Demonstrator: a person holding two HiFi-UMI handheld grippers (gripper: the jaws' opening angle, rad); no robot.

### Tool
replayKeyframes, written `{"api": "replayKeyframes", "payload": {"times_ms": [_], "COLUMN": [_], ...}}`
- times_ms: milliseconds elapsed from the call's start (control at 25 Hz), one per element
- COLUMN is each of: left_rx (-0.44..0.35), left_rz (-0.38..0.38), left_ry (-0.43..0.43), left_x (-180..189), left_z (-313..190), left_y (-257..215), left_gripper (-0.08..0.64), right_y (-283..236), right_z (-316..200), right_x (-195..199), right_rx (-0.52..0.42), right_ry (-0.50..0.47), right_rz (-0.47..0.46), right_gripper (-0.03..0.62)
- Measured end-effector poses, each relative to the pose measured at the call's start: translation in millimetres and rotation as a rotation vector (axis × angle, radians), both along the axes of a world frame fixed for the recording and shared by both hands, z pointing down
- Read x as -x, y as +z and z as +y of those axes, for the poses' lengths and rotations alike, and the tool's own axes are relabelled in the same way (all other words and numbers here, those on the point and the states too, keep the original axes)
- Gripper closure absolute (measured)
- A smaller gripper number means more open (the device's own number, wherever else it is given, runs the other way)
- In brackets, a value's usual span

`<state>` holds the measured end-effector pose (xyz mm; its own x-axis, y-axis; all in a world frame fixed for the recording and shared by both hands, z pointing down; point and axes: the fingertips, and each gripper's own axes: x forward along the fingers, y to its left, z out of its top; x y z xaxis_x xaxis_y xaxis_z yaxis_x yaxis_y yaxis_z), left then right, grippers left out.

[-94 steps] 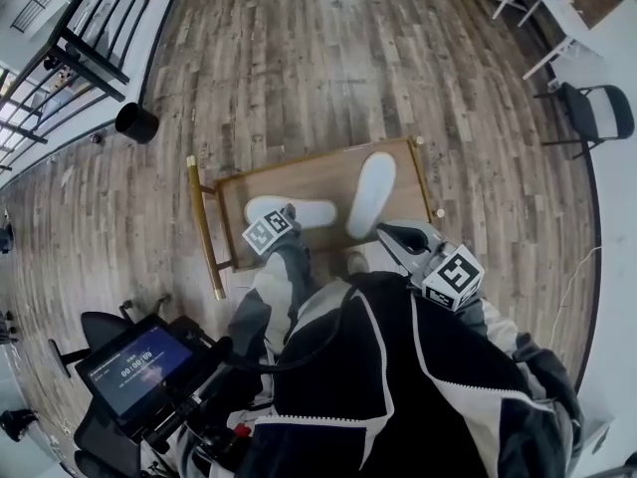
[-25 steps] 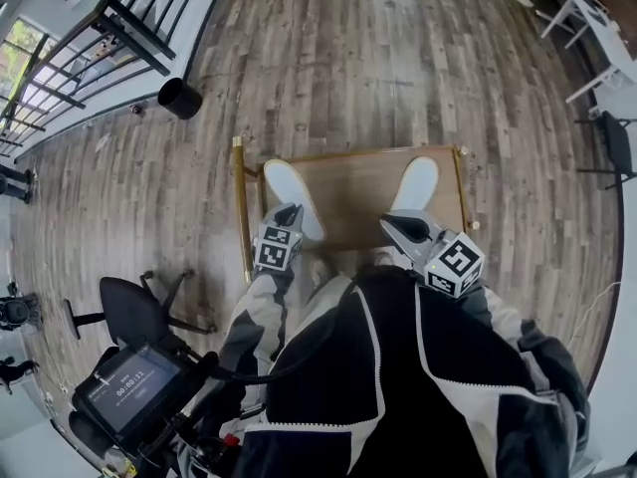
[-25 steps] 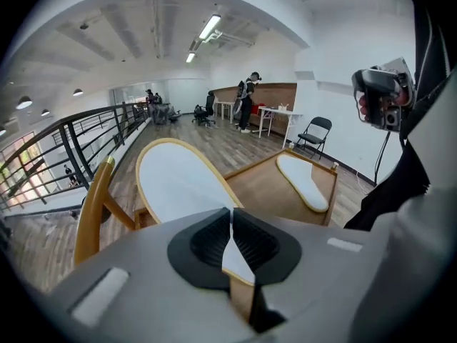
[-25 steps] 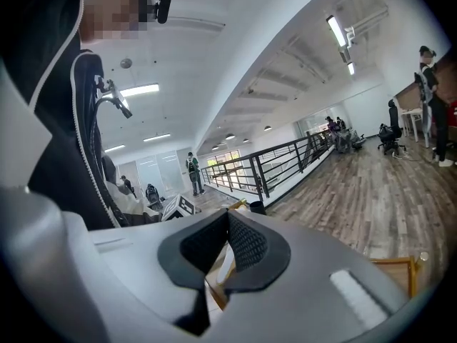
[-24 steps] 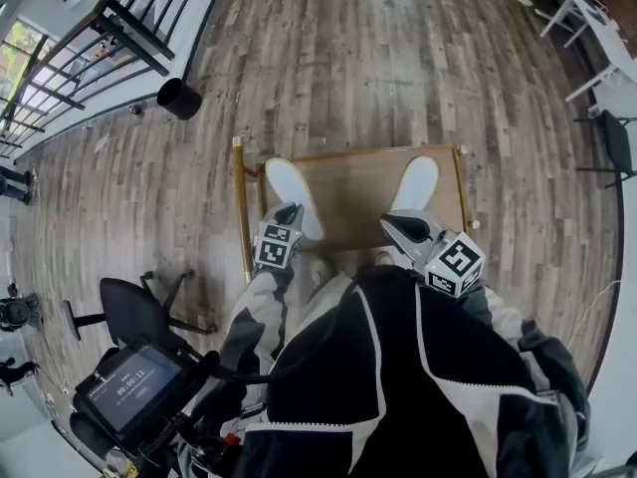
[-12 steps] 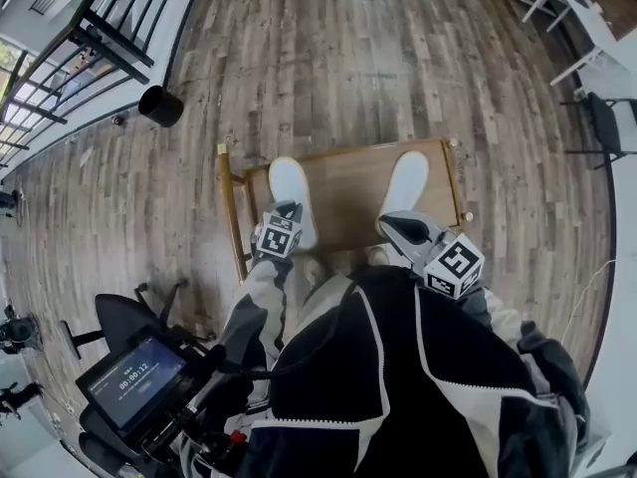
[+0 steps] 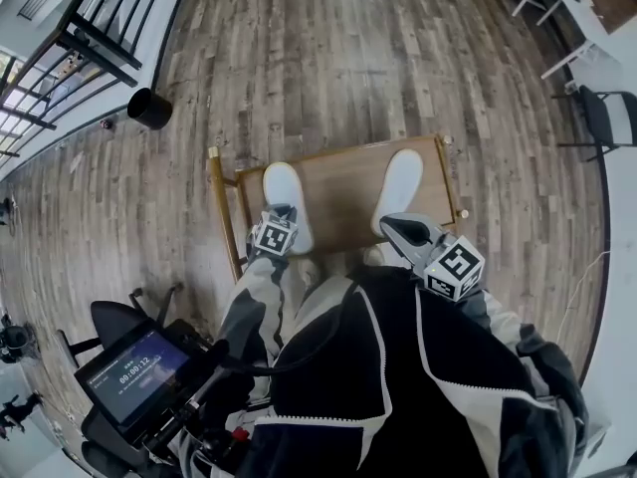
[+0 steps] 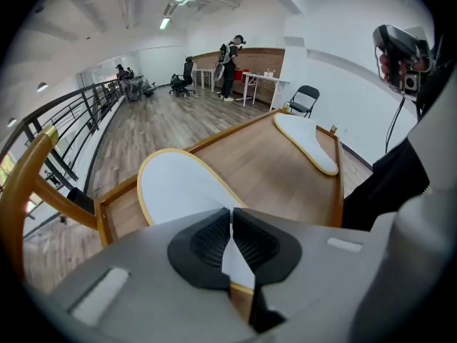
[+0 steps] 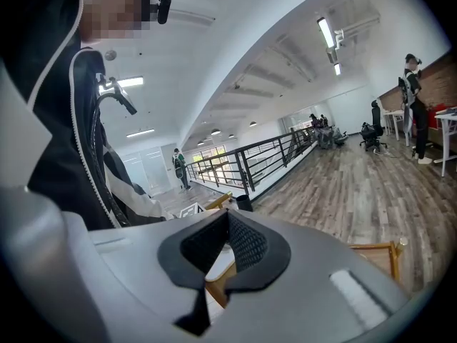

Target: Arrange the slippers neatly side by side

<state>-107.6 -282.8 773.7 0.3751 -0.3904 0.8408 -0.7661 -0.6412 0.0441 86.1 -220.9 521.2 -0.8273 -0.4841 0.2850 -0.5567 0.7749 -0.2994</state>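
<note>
Slippers are lying well apart on the bench, toes pointing away from the person. The left slipper is sitting just inside the left rim, and the right slipper is sitting near the right rim. Their toes are splaying slightly outward. Bare wood is stretching between them, leaving open room across the middle of the bench. A low raised rim is running round the bench, and a taller rail is standing along its left end, close beside the left slipper.

The left gripper is pointing steeply down at the left slipper's heel. In the left gripper view its jaws are clenched, pads meeting, with nothing pinched. The heel is showing through the notch under the pads, and I cannot tell whether the tips are touching it.

The right gripper is hovering at the right slipper's heel. Its jaws are likewise clenched on nothing, with a white patch and a wooden edge showing through their notch.

Plank floor is lying open beyond the bench. A black bin and a chair are standing well off.
</note>
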Motion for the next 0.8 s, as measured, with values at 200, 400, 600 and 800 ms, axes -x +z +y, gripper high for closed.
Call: {"api": "replayKeyframes", "payload": {"times_ms": [200, 400, 600, 800], "left_rx": [-0.002, 0.005, -0.008, -0.033], "left_rz": [-0.005, 0.015, 0.015, 0.057], "left_ry": [0.009, -0.041, -0.102, -0.125], "left_x": [-4, 1, 4, 1], "left_z": [-4, -10, -12, -13], "left_y": [7, 14, 11, -6], "left_gripper": [0.531, 0.528, 0.444, 0.383], "right_y": [3, 7, 4, 5], "right_z": [0, -6, -3, -7], "right_x": [1, 3, -2, 2], "right_rx": [0.006, 0.006, 0.004, -0.001], "right_ry": [-0.004, 0.007, 0.008, 0.001], "right_rz": [0.010, 0.018, 0.014, 0.008], "right_gripper": [0.588, 0.588, 0.588, 0.588]}}
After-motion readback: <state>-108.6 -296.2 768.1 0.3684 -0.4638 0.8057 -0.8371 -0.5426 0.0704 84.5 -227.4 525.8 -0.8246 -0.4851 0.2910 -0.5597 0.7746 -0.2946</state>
